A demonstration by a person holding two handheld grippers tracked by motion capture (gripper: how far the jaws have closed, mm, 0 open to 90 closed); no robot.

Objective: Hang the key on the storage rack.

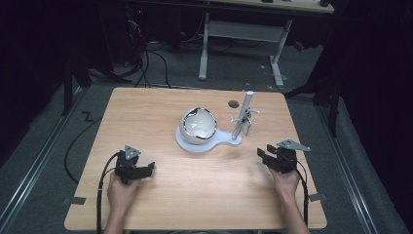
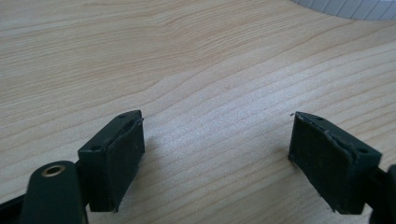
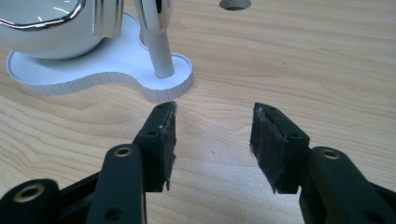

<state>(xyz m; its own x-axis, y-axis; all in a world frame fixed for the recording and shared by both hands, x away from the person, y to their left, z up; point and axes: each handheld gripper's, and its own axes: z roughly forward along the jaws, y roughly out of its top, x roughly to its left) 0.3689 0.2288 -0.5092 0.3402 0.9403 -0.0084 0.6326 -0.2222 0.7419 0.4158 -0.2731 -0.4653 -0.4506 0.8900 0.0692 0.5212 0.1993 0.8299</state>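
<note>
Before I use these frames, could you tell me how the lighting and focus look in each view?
High view: table evenly lit, surroundings nearly black, white bowl slightly overexposed. Left gripper view: wood grain sharp, left gripper jaws cast soft shadows. Right gripper view: chrome post shows glare; near parts of right gripper slightly soft.

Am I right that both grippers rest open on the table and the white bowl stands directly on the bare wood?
Not quite. Both the left gripper and the right gripper do rest open on the table, but the white bowl stands on a white base plate, not on bare wood. The right gripper view shows this plainly.
</note>
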